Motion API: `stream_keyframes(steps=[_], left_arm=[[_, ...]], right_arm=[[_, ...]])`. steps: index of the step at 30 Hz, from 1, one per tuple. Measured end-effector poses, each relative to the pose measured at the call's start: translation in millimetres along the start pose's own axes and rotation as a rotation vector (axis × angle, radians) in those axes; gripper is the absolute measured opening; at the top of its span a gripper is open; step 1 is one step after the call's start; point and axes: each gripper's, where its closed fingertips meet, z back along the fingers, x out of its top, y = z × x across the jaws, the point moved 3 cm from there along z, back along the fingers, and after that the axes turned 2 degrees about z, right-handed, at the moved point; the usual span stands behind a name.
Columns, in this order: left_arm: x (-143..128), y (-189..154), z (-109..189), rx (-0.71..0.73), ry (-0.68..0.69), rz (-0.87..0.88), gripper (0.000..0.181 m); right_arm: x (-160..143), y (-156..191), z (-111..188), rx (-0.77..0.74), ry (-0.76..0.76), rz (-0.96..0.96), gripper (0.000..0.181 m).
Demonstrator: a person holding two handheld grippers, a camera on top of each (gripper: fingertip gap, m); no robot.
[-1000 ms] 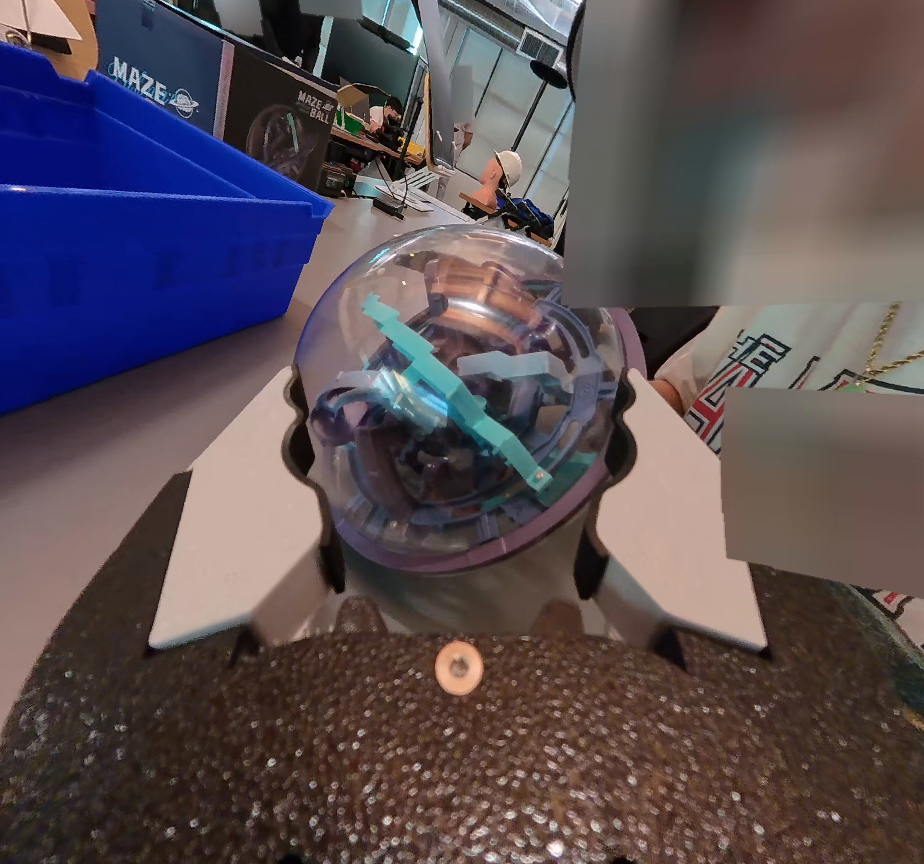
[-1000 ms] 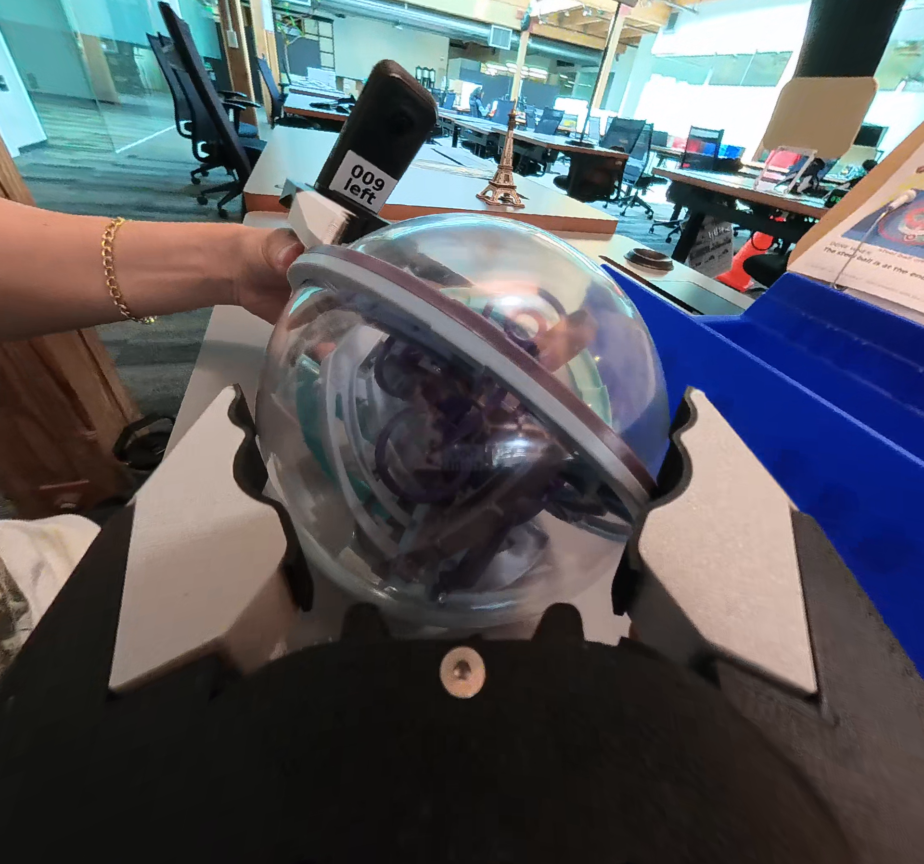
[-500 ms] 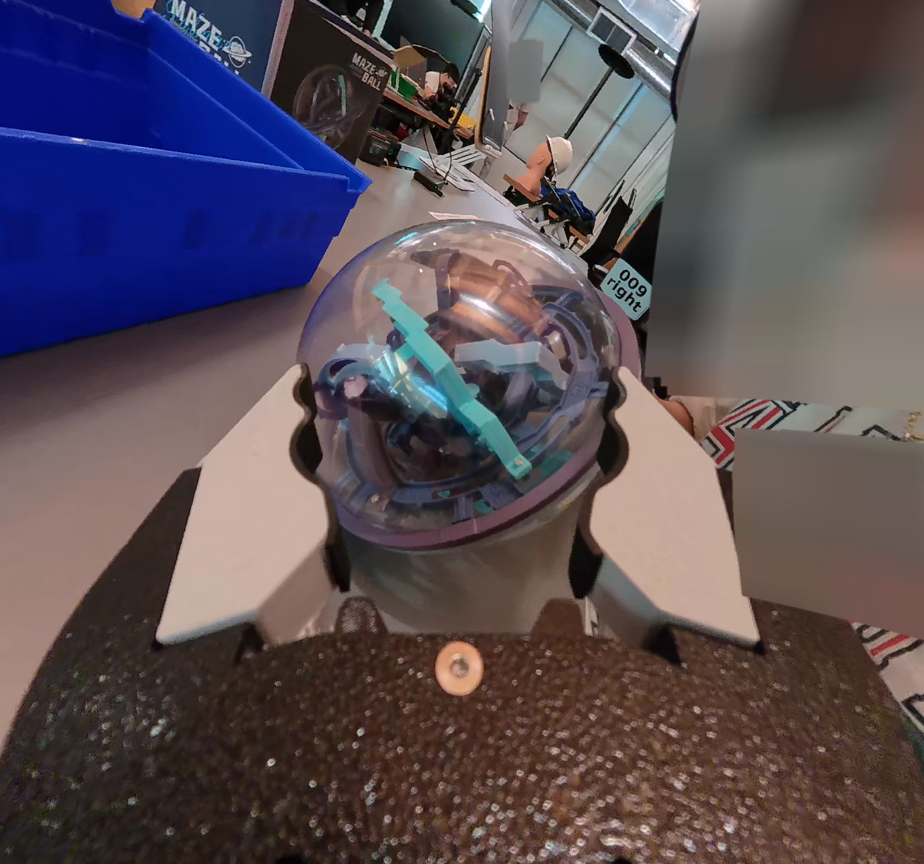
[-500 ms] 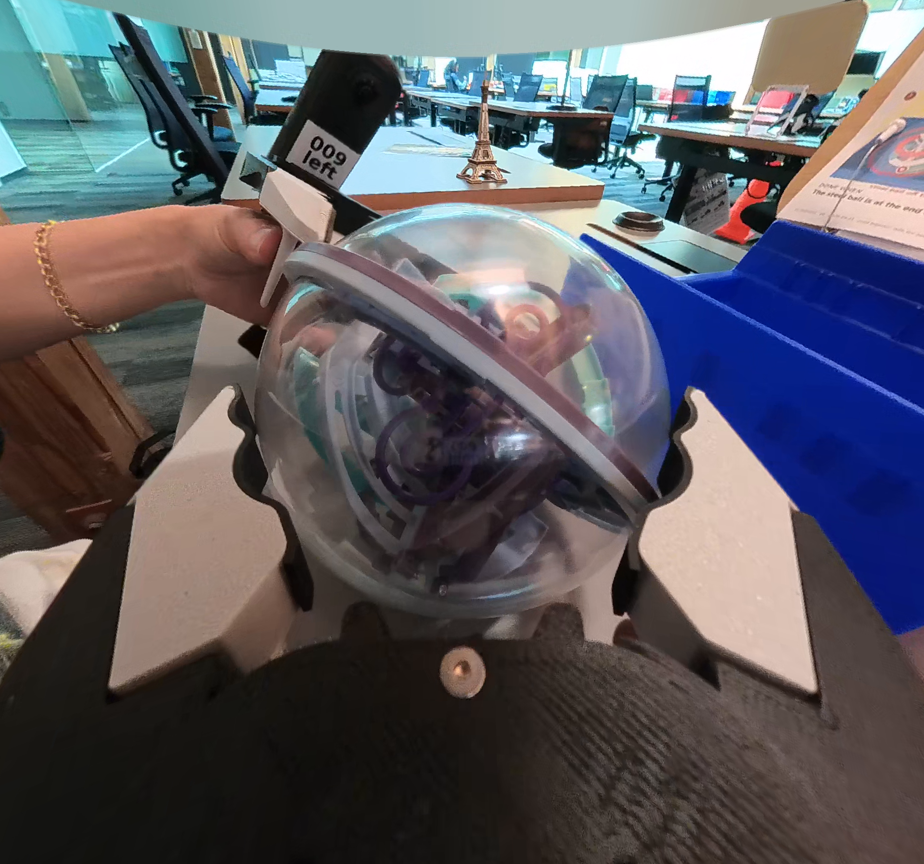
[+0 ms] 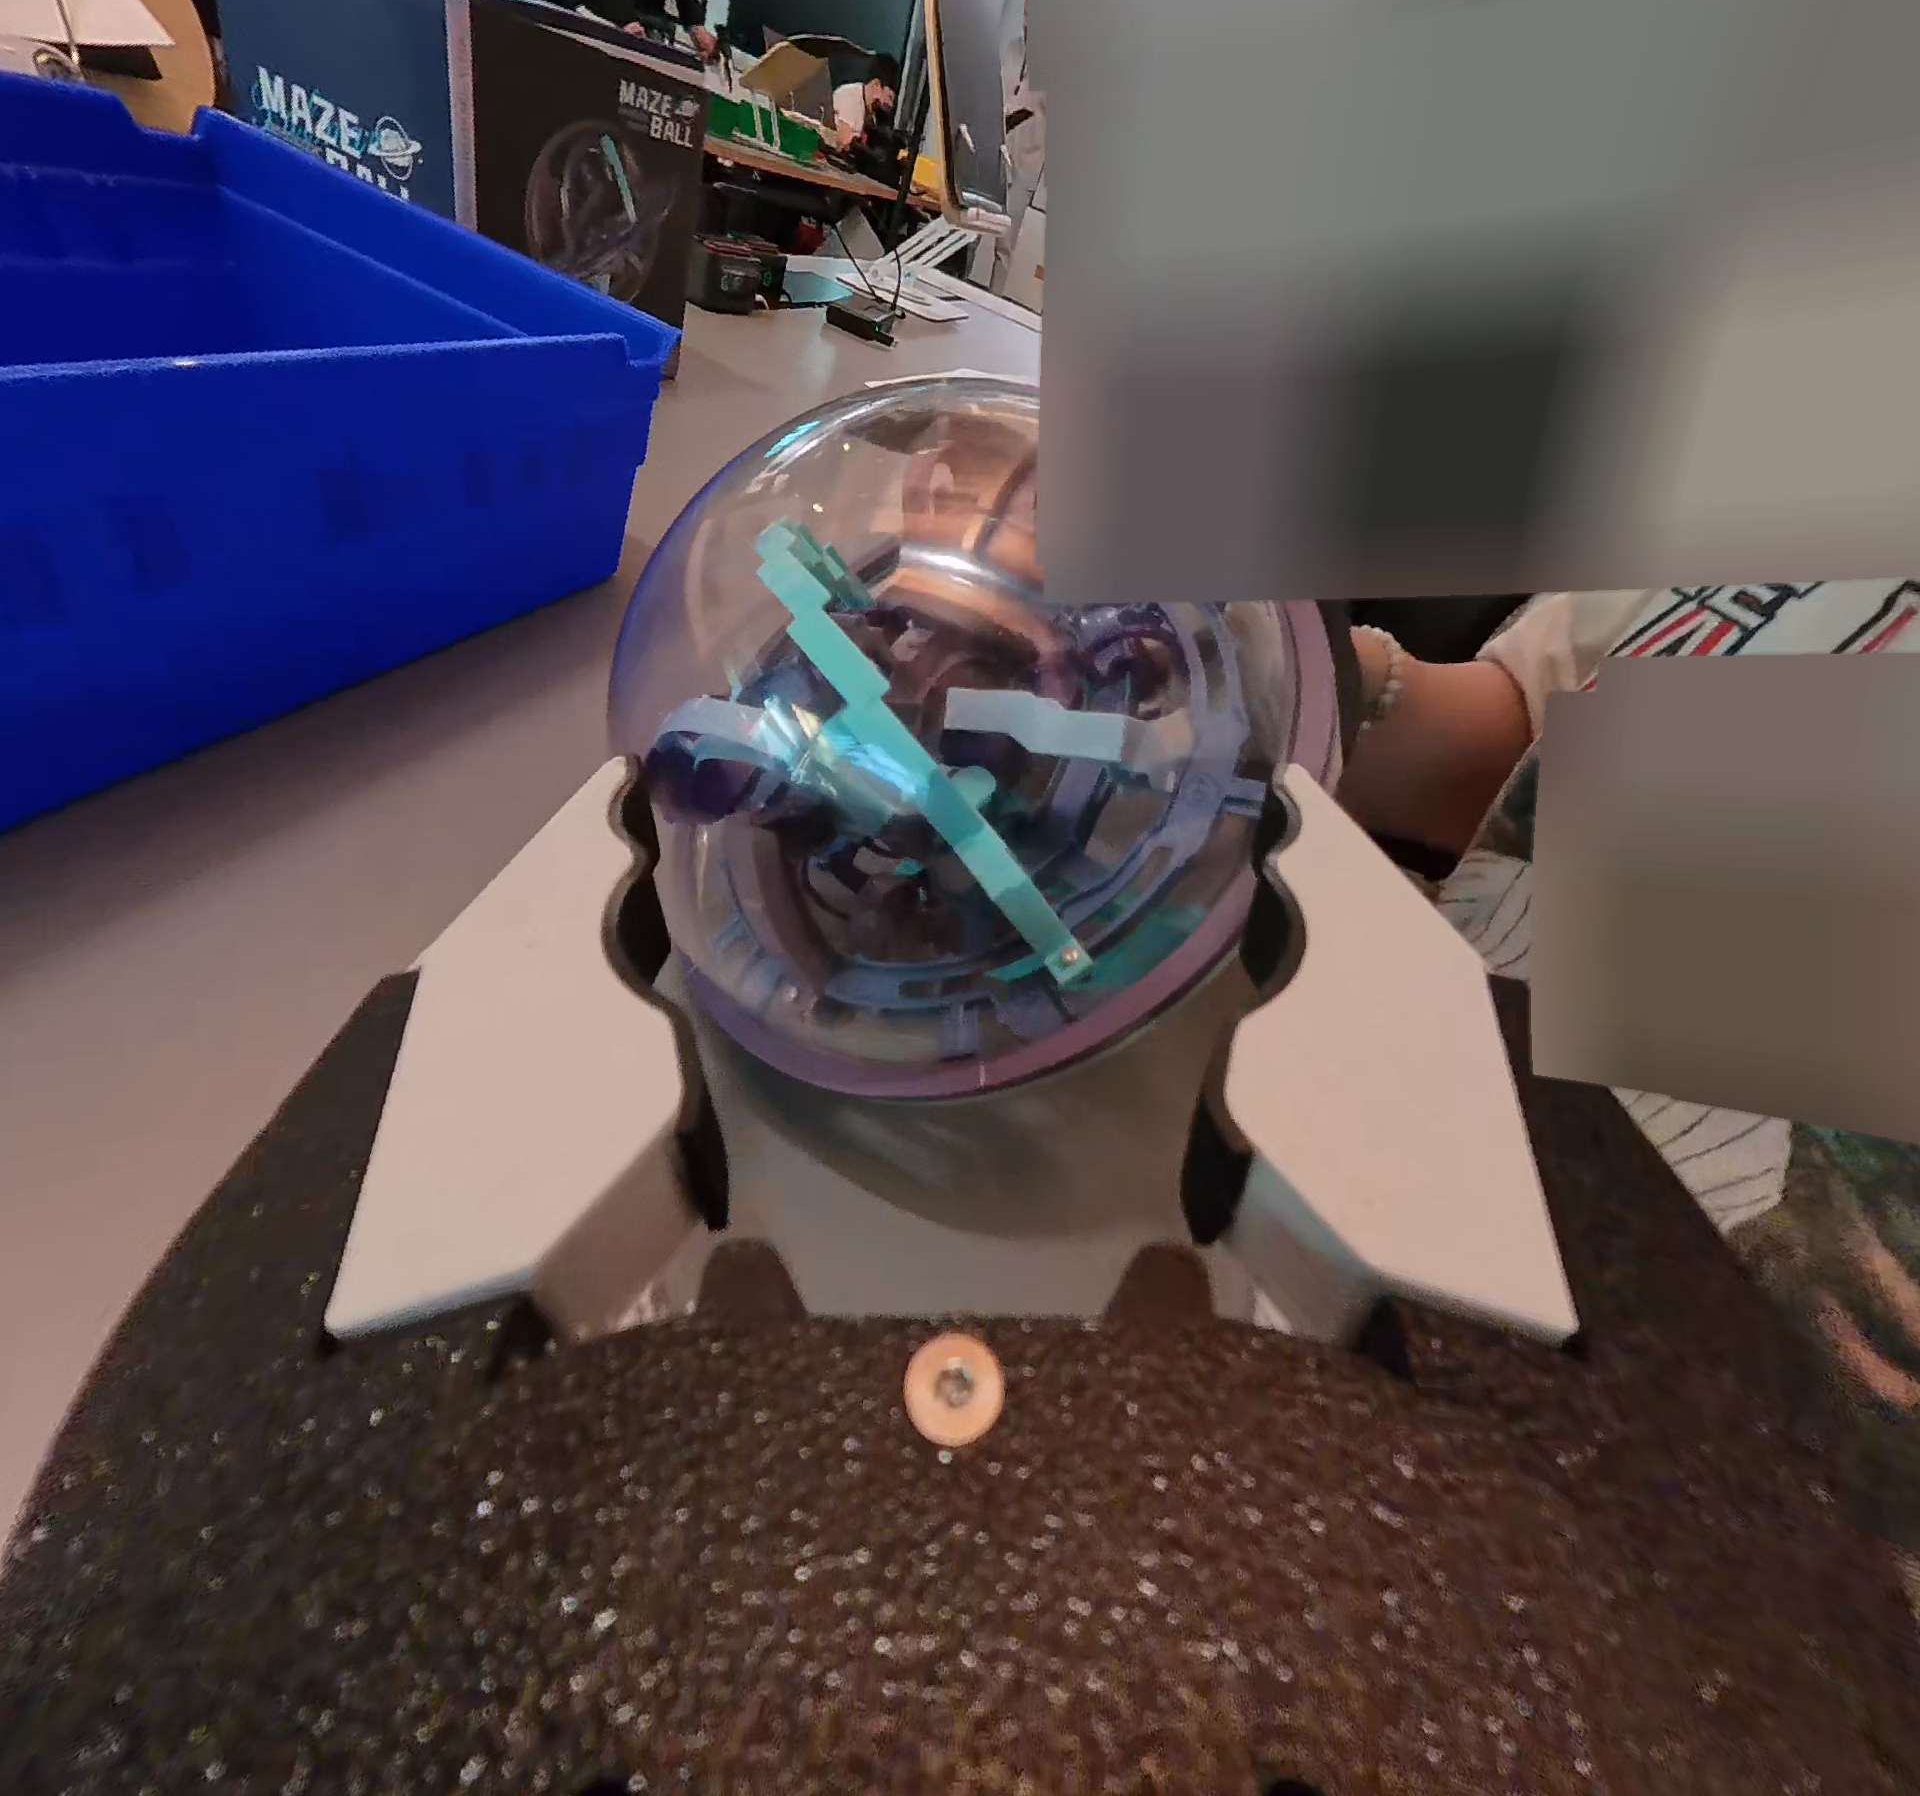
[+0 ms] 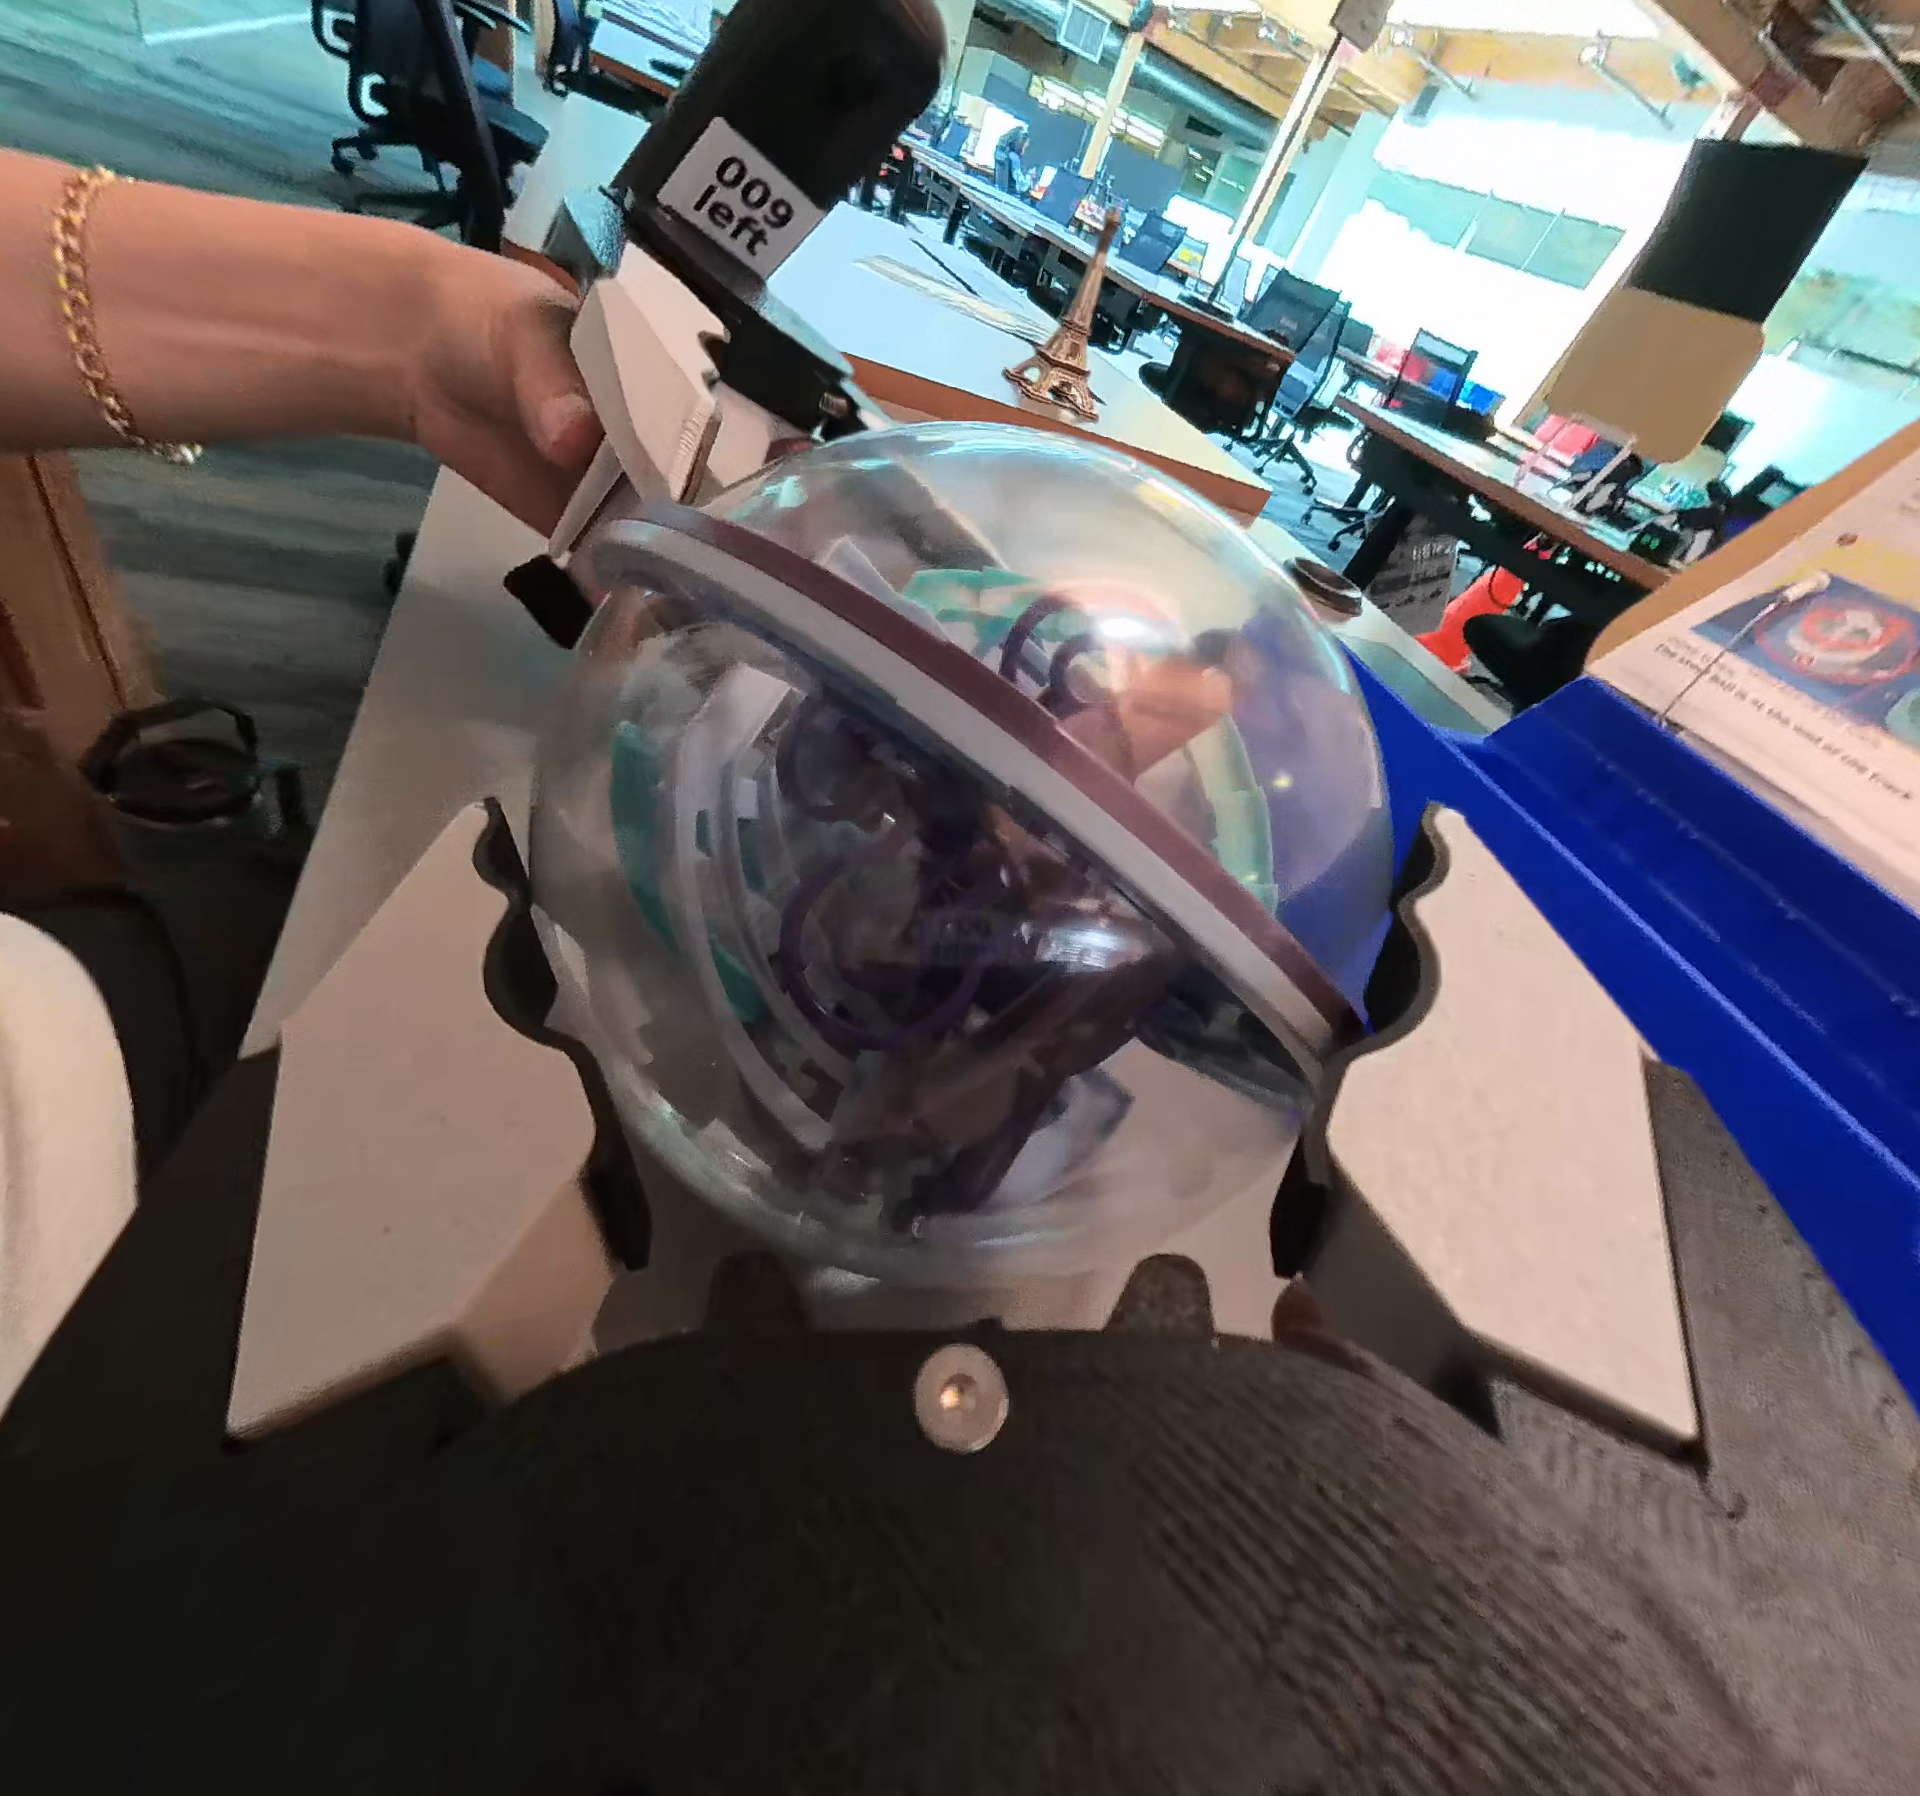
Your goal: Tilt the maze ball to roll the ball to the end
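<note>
Clear plastic maze ball (image 5: 935, 790) tilted, held off grey table (image 5: 208, 915) | clamped between left gripper (image 5: 951, 863) and right gripper (image 6: 956, 915) fingers | blue bin (image 5: 260, 458) near far edge

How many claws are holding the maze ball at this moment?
2. The left claw grips the maze ball from one side; it also shows behind the ball in the right wrist view. The right claw grips the opposite side.

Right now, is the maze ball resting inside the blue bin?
No, the maze ball is clamped between the left gripper jaws, with the blue bin off to its left.
</note>
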Motion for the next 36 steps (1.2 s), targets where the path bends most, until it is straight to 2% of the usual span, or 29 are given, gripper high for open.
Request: stream_keyframes(steps=[15, 26, 33, 36], left_arm=[[-17.3, -15.0, 9.8, 0.046, -0.011, -0.158, 0.11], [-27.6, -19.5, 6.1, 0.162, 0.064, -0.251, 0.11], [-28.5, -15.7, 4.1, 0.222, 0.079, -0.278, 0.128], [-27.3, -14.2, 5.3, 0.234, 0.089, -0.32, 0.132]], right_arm=[[6.2, 18.0, 1.0, 0.036, -0.058, 0.257, 0.158], [3.6, 17.6, 4.7, 0.135, -0.056, 0.474, 0.157], [2.2, 17.5, 2.0, 0.215, -0.03, 0.548, 0.156], [3.1, 16.1, 1.8, 0.24, -0.036, 0.546, 0.149]])
